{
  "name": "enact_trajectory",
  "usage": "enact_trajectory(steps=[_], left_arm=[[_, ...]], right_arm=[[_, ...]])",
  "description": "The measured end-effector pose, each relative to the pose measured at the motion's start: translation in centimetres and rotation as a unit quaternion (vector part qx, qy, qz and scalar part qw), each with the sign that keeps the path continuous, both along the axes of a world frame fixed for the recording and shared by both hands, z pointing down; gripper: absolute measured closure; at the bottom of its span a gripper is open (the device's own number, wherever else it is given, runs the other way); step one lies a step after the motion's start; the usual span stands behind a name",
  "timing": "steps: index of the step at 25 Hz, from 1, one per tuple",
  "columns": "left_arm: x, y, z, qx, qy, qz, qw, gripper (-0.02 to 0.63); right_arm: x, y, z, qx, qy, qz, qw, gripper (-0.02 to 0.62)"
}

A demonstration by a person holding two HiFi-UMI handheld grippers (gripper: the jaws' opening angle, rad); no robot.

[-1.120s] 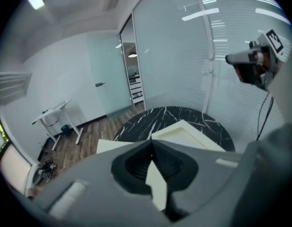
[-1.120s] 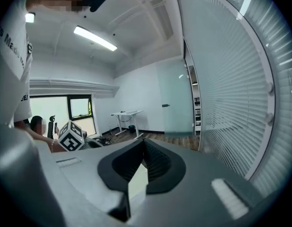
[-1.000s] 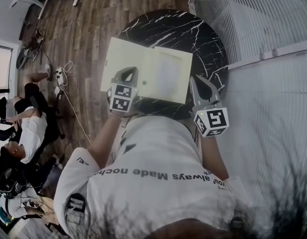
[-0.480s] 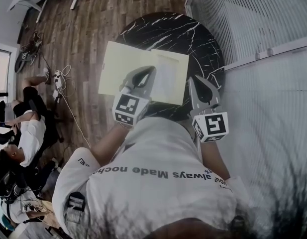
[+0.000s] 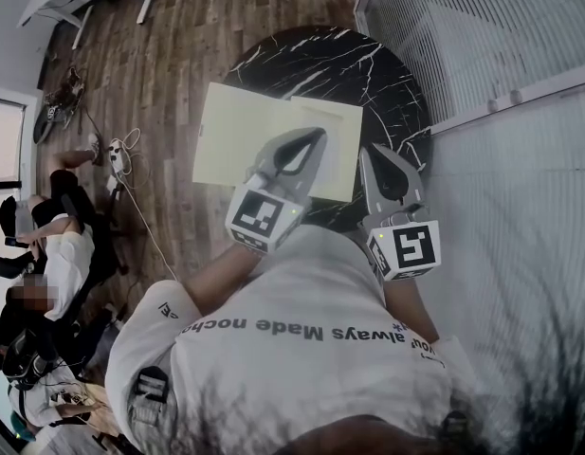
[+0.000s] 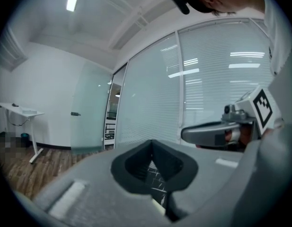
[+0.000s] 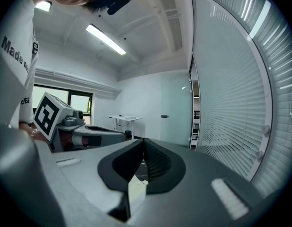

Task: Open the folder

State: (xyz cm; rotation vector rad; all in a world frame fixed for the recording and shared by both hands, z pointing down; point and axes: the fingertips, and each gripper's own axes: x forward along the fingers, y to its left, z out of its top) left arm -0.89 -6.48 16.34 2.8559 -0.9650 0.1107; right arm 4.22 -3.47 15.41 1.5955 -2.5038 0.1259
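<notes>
Some of the folder (image 5: 235,131) hides beneath the left tool (image 5: 317,136) (jaws together).

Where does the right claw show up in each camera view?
Head view: right claw, right of centre, by the folder's right edge.
Left gripper view: at the right, mid-height, pointing left.
Right gripper view: the claw itself, bottom centre, jaws shut.
Shared landmark: the blind-covered glass wall.

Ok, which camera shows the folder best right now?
Head view: the pale yellow folder lies almost whole on the black table, with only its near edge covered. Both gripper views look out at the room, with at most a pale sliver below the jaws.
</notes>
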Motion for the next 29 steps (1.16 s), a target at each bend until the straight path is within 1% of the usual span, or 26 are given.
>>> enact_trajectory(steps=[6,11,23,29], left_arm=[[0.1,0.4,-0.1,0.003,0.0,0.007,1.0,0.603],[-0.4,0.3,0.2,-0.005,-0.002,0.002,1.0,0.604],[-0.7,-0.1,0.8,-0.011,-0.01,-0.007,0.9999,0.604],[-1.0,0.1,1.0,-0.013,-0.01,-0.008,0.9998,0.603]], right_arm=[[0.3,0.0,-0.2,0.006,0.003,0.006,1.0,0.594],[0.2,-0.1,-0.1,-0.002,0.005,0.011,1.0,0.594],[1.3,-0.4,0.3,-0.005,0.011,0.02,1.0,0.594],[1.0,-0.3,0.3,-0.007,0.016,0.022,1.0,0.594]])
